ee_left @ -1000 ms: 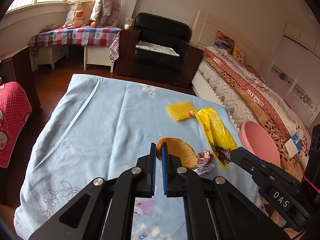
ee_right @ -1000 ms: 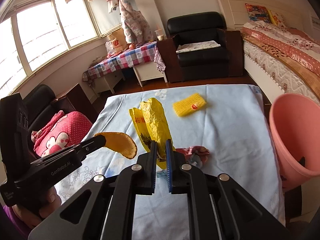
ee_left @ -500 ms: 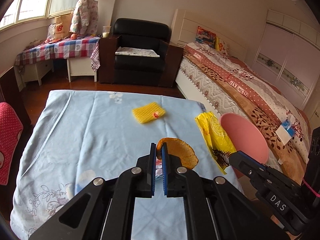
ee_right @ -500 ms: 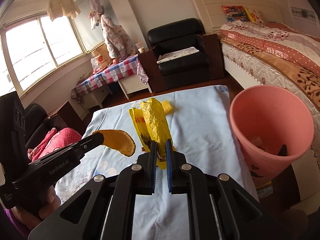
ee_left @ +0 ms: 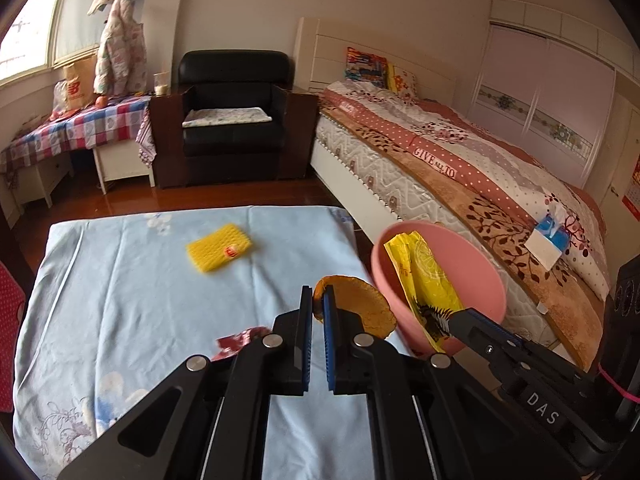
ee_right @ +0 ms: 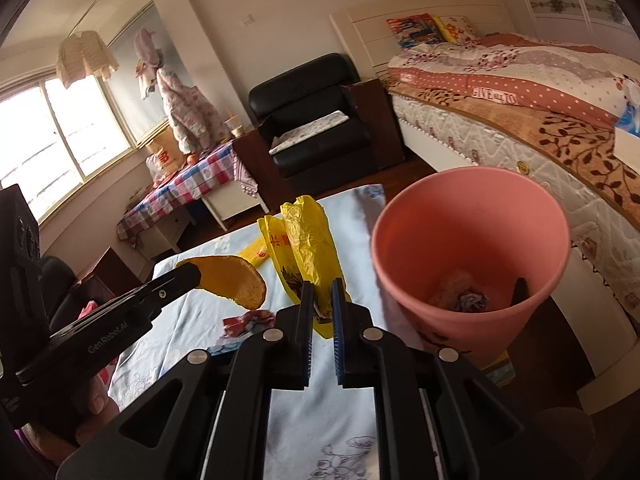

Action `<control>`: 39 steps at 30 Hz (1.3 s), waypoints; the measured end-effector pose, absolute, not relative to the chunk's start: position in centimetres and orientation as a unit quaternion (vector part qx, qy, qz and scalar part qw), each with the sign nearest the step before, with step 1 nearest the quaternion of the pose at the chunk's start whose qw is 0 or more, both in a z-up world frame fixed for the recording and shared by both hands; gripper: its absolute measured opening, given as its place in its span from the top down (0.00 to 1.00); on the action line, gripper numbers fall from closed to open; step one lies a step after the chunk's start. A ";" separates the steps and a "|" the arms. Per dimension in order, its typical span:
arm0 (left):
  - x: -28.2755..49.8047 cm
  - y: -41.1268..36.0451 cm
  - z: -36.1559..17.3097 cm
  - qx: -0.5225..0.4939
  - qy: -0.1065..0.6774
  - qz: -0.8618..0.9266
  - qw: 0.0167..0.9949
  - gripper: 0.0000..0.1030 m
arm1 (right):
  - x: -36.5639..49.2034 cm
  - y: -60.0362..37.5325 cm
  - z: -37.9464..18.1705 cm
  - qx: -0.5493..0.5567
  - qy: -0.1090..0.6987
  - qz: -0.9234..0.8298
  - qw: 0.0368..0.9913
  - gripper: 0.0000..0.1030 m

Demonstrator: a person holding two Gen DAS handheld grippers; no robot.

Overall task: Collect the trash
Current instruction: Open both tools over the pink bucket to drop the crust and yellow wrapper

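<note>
My left gripper (ee_left: 317, 300) is shut on an orange peel (ee_left: 360, 310), held above the table's right edge, close to the pink bin (ee_left: 472, 280). The peel (ee_right: 236, 280) also shows in the right wrist view, clamped in the left gripper's fingers (ee_right: 188, 276). My right gripper (ee_right: 322, 292) is shut on a yellow plastic bag (ee_right: 308, 248), held up just left of the pink bin (ee_right: 472, 248). In the left wrist view the bag (ee_left: 424, 284) hangs in front of the bin's mouth. The bin holds some crumpled trash (ee_right: 464, 300).
A yellow foam net (ee_left: 219, 249) and a red crumpled wrapper (ee_left: 236, 343) lie on the light blue tablecloth (ee_left: 120, 300). A bed (ee_left: 460, 168) stands right of the bin. A black armchair (ee_left: 232, 120) and a checked side table (ee_left: 80, 124) stand behind.
Both grippers have swung right with their loads towards the pink bin, which now looms larger and closer. The peel and the bag stay clamped.
</note>
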State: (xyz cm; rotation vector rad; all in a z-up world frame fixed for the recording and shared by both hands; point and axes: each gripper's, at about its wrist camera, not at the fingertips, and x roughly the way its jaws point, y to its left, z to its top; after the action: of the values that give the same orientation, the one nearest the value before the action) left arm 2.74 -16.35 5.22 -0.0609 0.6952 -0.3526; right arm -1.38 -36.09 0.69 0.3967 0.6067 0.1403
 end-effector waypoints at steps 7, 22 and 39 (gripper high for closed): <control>3.3 -19.5 5.3 -0.016 0.338 -0.194 0.921 0.96 | -1.7 -39.0 0.3 0.212 0.289 0.038 0.933 0.91; 4.5 -24.7 4.2 0.018 0.338 -0.229 0.913 0.96 | -1.9 -43.5 -0.5 0.218 0.269 -0.034 0.937 0.91; 6.9 -28.4 1.8 0.019 0.352 -0.272 0.896 0.95 | -0.8 -46.6 -2.6 0.225 0.279 -0.077 0.930 0.91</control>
State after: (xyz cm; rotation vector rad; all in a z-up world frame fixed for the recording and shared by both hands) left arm 6.90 -28.43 1.78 0.0391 0.7286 -0.5630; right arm -0.81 -46.64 -2.63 0.4616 0.5704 -0.1584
